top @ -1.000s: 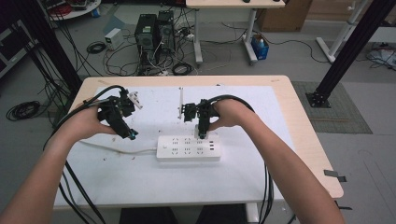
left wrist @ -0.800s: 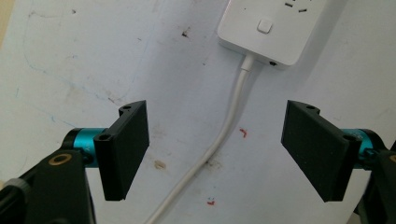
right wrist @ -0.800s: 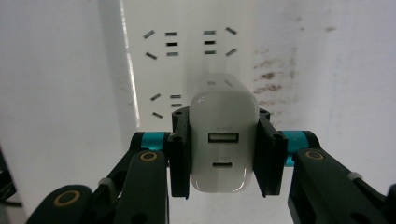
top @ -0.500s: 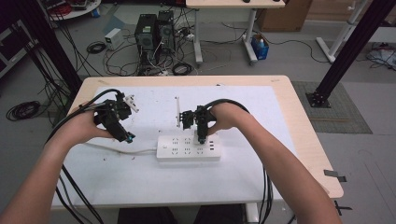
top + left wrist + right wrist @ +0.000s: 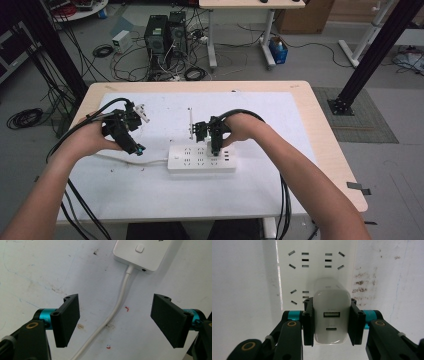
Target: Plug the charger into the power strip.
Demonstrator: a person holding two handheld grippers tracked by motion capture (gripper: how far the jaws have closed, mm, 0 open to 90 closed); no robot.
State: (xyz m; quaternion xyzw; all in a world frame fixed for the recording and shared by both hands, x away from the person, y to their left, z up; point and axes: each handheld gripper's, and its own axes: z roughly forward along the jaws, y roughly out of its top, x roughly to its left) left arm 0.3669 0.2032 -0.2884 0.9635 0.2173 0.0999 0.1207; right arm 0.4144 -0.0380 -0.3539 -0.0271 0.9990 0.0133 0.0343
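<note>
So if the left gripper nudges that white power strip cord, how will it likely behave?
The cord probably bends rather than holds shape: it already lies in a loose curve on the table. It likely slides lightly, since its skin looks smooth. A hard pull might tug the power strip, as the cord enters its end between the open jaws of the left gripper.

Looking along our right gripper (image 5: 331,323), we see its two black jaws pressed against the left and right sides of a white rounded-corner plastic charger block (image 5: 332,315). The face turned toward us carries a rectangular USB port above a smaller oval port. Beyond the charger lies a white plastic power strip (image 5: 315,267), its dark socket slots in rows, some straight and some slanted. We cannot tell whether the charger's prongs sit in a socket. To the right, the white table surface (image 5: 387,272) shows brownish speckled stains.
</note>
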